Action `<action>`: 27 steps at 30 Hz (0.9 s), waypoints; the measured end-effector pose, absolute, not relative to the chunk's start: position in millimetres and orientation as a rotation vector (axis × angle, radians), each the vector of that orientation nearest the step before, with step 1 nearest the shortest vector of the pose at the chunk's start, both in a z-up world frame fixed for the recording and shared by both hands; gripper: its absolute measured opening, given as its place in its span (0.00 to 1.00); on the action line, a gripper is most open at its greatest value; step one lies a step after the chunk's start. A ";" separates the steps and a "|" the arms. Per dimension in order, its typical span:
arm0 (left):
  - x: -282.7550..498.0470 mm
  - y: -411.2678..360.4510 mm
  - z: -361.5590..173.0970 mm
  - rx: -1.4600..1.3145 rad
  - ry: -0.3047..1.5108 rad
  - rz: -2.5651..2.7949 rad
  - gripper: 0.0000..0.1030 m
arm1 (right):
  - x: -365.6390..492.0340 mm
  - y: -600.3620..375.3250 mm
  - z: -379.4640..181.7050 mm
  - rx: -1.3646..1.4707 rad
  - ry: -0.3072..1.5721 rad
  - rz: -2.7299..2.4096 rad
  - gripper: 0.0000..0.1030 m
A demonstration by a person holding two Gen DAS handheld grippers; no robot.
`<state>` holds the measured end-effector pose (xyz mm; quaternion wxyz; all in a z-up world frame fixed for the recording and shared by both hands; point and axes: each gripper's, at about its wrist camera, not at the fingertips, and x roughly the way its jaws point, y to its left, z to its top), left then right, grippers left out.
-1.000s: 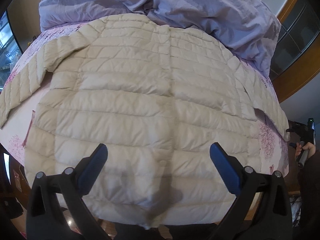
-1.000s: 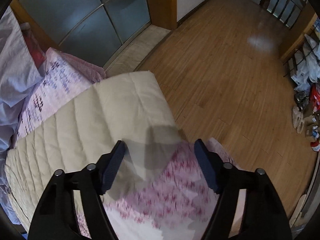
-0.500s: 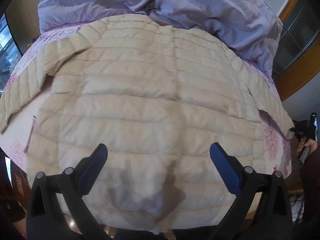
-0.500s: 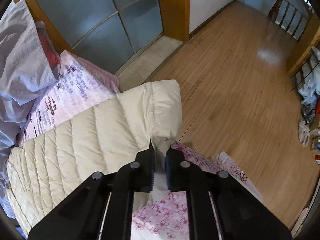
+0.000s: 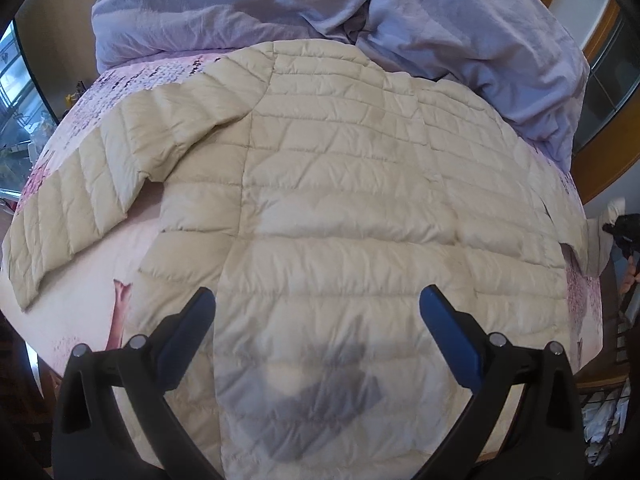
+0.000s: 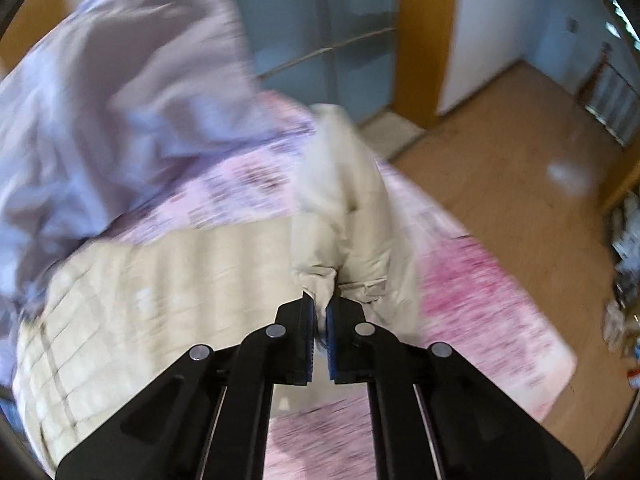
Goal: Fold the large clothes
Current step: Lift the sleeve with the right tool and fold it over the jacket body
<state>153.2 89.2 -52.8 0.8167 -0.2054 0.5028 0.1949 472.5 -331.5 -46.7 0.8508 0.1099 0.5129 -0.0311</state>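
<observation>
A cream quilted down jacket [image 5: 340,208] lies spread flat on the bed, one sleeve [image 5: 84,204] stretched out to the left. My left gripper [image 5: 316,320] is open and empty, hovering above the jacket's lower hem. In the right wrist view my right gripper [image 6: 319,308] is shut on the cuff of the other sleeve [image 6: 344,204] and holds it lifted off the bed, over the jacket body [image 6: 160,292]. That view is motion-blurred. The right gripper also shows at the far right of the left wrist view [image 5: 624,228].
The bed has a pink floral sheet [image 5: 80,320]. A rumpled lilac duvet [image 5: 320,4] is piled at the head of the bed, against the jacket's collar. Beyond the bed's right edge are a wooden floor [image 6: 520,184] and glass sliding doors [image 6: 320,32].
My right gripper closed on the sleeve cuff and has lifted and swung it toward the jacket body. My left gripper drifted left over the hem, still open.
</observation>
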 end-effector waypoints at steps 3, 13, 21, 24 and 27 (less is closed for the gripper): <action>164.4 92.4 -57.4 -0.443 1.079 0.397 0.98 | 458.2 -285.6 -47.4 0.256 1.104 0.074 0.05; 232.1 90.4 -68.2 -0.439 1.107 0.306 0.98 | 433.1 -162.5 -89.2 0.293 1.236 0.358 0.05; 283.8 99.3 -69.2 -0.458 1.107 0.278 0.98 | 429.1 -128.2 -106.1 0.315 1.302 0.437 0.05; 302.0 99.7 -68.0 -0.462 1.105 0.259 0.98 | 426.8 -114.2 -111.8 0.310 1.309 0.456 0.05; 318.5 97.0 -68.1 -0.461 1.109 0.239 0.98 | 425.6 -106.1 -112.5 0.317 1.310 0.474 0.05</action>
